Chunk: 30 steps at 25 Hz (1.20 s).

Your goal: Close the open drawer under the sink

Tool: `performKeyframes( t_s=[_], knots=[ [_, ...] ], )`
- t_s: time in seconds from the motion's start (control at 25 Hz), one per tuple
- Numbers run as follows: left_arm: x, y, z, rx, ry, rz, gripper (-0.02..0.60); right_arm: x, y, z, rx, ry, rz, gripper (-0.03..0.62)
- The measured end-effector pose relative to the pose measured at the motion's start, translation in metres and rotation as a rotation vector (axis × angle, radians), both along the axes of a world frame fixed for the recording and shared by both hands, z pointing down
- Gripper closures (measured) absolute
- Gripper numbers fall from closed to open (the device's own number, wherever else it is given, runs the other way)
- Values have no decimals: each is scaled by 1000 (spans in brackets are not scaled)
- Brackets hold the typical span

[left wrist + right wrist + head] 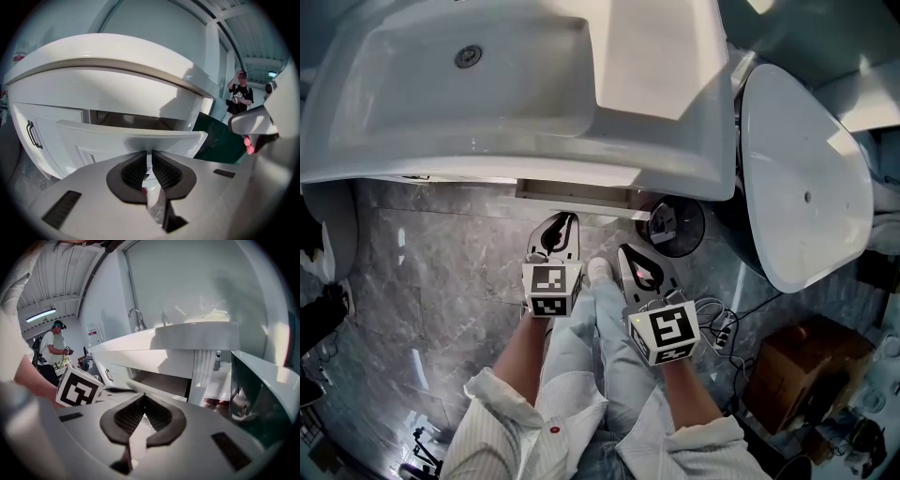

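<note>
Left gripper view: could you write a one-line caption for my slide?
The empty left gripper points at the open drawer under the white sink.

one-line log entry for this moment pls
drawer: open under sink, not yet closed | left gripper: shut, empty, tips near drawer front, contact unclear | right gripper: shut, empty, farther back

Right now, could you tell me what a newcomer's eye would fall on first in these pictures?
The big white sink fills the top of the head view, with the drawer standing open under its front edge. Just below, the left hand-held gripper and right hand-held gripper, both shut and empty, point at that drawer.
</note>
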State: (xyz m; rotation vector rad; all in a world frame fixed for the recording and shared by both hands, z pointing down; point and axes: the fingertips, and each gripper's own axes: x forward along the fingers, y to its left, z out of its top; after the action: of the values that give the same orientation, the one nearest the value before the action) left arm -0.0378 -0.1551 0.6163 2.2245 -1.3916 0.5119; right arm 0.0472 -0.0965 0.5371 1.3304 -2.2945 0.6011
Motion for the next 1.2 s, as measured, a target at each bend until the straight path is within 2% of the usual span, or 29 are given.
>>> performKeyframes(
  t_s=[0.6,1.2],
  knots=[
    [7,-45,-2,55,-26,19,535,4,-5,15,-33,-2,12,583],
    [11,-61,-2,81,-48,32,535,10,-18,16,-32,-6,0,583]
  ],
)
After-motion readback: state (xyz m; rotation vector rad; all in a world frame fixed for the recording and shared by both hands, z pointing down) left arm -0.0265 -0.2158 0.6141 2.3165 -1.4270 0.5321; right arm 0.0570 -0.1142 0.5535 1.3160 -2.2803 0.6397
